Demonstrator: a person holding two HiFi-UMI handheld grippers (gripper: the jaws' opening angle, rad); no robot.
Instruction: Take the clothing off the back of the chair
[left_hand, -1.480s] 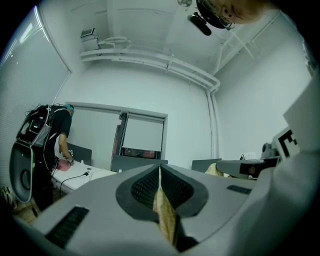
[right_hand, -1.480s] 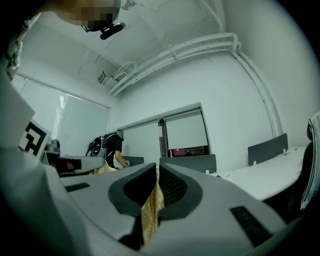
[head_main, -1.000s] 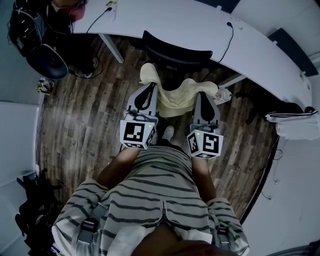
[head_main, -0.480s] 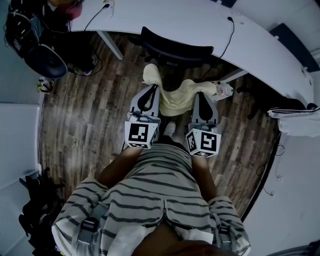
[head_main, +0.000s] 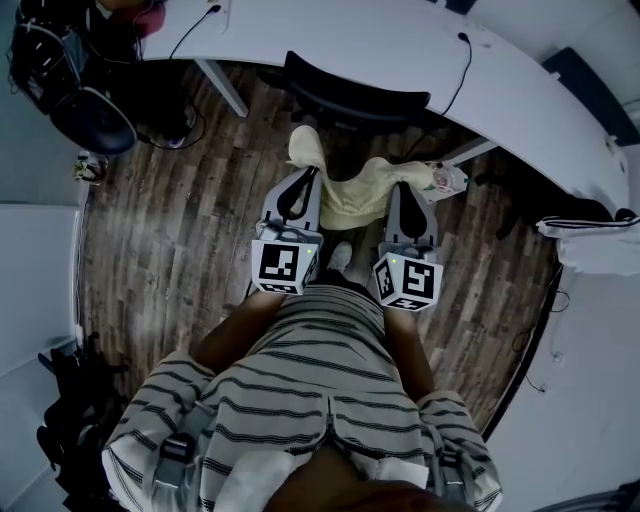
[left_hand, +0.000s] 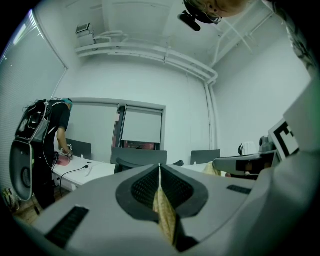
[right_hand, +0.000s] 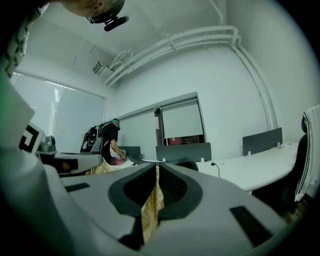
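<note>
Clothing (head_main: 352, 197) hangs stretched crosswise between your hands, just on your side of the chair (head_main: 350, 100) tucked at the counter's (head_main: 400, 45) near edge. Your left gripper (head_main: 303, 178) and right gripper (head_main: 402, 190) each have their jaws pinching one end, equally near, so the pull likely comes straight toward you.

Right gripper (right_hand: 157, 171): fingers (right_hand: 176, 189) pressed together on a fold of pale yellow clothing (right_hand: 150, 216). The cloth hangs down out of the pinch. Left gripper (right_hand: 94, 160) reaches in from the left edge, pale yellow cloth just under its tip. Beyond the fingers: top of a dark chair (right_hand: 186, 163), white bench (right_hand: 250, 171) carrying a black cable (right_hand: 216, 165), grey dividers (right_hand: 182, 150). A person (right_hand: 107, 142) with a backpack stands at the far bench. Pipes (right_hand: 200, 42) run under the ceiling.
</note>
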